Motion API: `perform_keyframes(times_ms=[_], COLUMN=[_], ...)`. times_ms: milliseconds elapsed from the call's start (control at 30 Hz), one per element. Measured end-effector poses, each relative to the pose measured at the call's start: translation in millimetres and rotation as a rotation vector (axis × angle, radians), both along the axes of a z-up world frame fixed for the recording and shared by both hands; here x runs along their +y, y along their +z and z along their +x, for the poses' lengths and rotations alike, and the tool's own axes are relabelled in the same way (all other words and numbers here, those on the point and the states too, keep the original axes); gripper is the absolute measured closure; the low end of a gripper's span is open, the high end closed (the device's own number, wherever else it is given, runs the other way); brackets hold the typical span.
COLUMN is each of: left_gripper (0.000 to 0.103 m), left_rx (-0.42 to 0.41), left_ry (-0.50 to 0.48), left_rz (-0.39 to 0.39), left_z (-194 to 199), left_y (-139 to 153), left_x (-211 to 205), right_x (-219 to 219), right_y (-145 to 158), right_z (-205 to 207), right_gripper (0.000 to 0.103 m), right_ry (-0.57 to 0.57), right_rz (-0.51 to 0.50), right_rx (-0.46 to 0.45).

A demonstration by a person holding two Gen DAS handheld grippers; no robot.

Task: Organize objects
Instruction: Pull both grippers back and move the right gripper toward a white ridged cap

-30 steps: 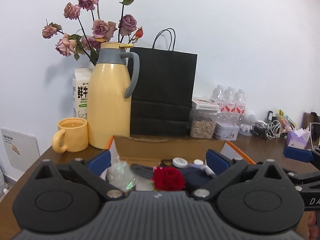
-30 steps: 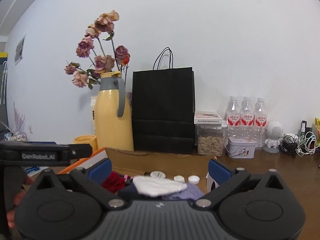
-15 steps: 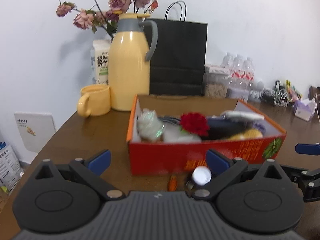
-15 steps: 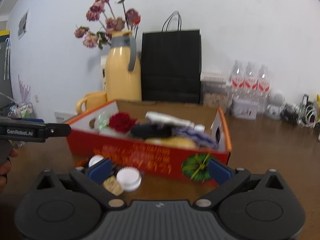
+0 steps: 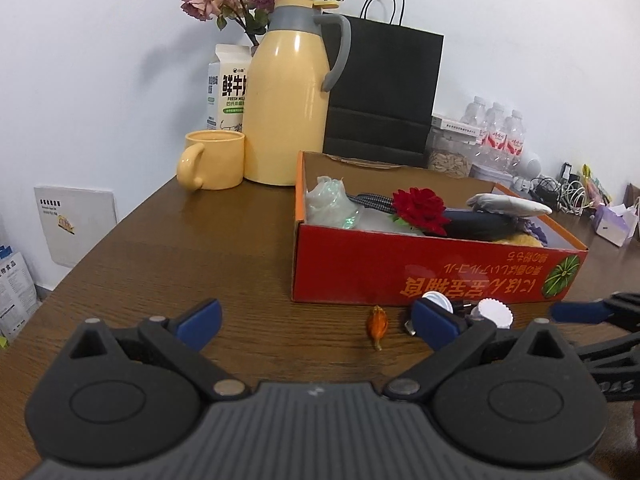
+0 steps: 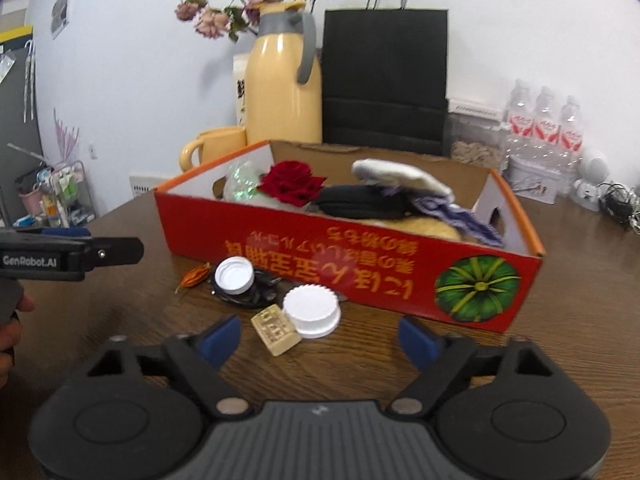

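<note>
The left gripper [image 5: 316,318] tilts downward with its jaws spread wide and nothing between them. The right gripper [image 6: 320,338], also tilted down, has just been closing its jaws, yet they stand apart and grip nothing. A hand [image 6: 10,332] shows beneath the left gripper.

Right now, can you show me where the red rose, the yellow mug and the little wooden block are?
red rose [image 5: 420,209], left wrist view, on its petals.
yellow mug [image 5: 218,160], left wrist view, on its side wall.
wooden block [image 6: 276,330], right wrist view, on its top face.
</note>
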State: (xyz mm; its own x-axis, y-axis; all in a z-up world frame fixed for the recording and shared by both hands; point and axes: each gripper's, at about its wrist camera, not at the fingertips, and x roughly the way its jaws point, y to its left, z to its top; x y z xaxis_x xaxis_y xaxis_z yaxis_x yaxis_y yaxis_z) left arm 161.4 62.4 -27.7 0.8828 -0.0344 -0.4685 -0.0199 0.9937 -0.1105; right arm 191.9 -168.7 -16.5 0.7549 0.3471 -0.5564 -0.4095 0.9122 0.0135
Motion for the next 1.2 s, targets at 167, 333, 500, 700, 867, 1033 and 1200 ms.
perform_keyframes(times_ms=[167,333,500,700,867,1033,1200], left_gripper=[0.0,0.0,0.0,0.0,0.0,0.0,0.0], left_rx=[-0.005,-0.012,-0.007,0.006,0.022,0.069,0.137], left_ry=[-0.005,-0.011,-0.005,0.006,0.016,0.006,-0.018], left_rz=[-0.003,-0.013,-0.012,-0.008,0.005,0.027,0.07], left_z=[0,0,1,3,6,13,32], left_y=[-2,-4,-6,-8,-11,-14,-16], left_x=[0,0,-1,0,-1,-6,-17], right_x=[20,28,28,29,27,19,2], right_y=[-10,-16,-16,-15,-10,-7,-5], right_z=[6,9,7,5,-1,-6,-7], right_gripper=[0.053,0.063,0.071,0.073,0.075,0.076,0.076], right_ry=[0.047,0.05,0.058,0.074,0.078,0.051,0.008], right_rz=[-0.033,-0.041,-0.035,-0.053,-0.036,-0.014,0.002], right_rx=[0.031,0.039,0.039,0.023,-0.02,-0.051,-0.086])
